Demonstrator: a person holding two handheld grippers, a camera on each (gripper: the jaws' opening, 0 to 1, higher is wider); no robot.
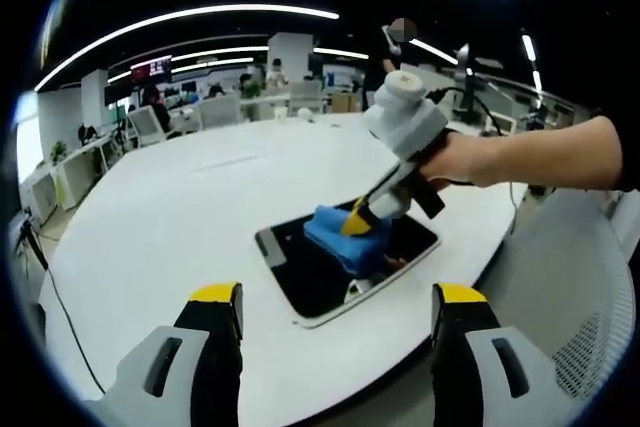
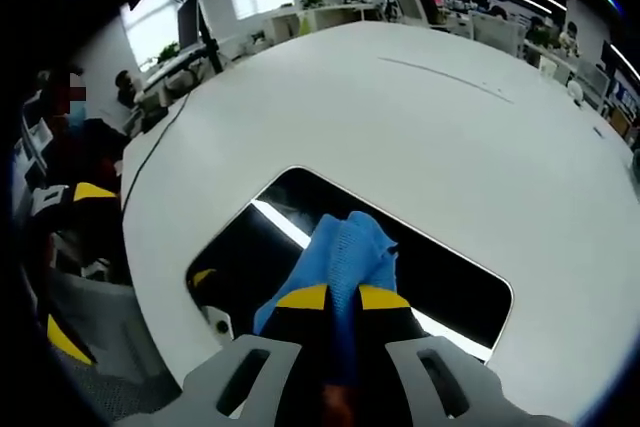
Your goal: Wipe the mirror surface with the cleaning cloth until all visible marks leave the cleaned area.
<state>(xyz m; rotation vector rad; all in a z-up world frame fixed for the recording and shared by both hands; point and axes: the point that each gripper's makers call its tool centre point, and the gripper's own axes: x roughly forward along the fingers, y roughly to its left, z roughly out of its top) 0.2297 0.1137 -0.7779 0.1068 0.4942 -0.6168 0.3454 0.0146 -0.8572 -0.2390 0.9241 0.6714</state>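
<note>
Two grippers noted: right gripper point(image 2: 342, 299) clamped on blue cloth point(image 2: 345, 252), pressed on mirror point(image 2: 450, 282); left gripper point(image 1: 338, 312) jaws apart above table point(image 1: 180, 207).

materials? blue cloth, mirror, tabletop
Cleaning cloth: soft woven or microfibre-like fabric, matte blue; it bunches into folds in the right gripper.
Mirror: glossy glass by the look, reflecting ceiling light strips, in a white, probably plastic, frame.
Table: smooth matte white, likely laminate; cannot tell for sure.
</note>
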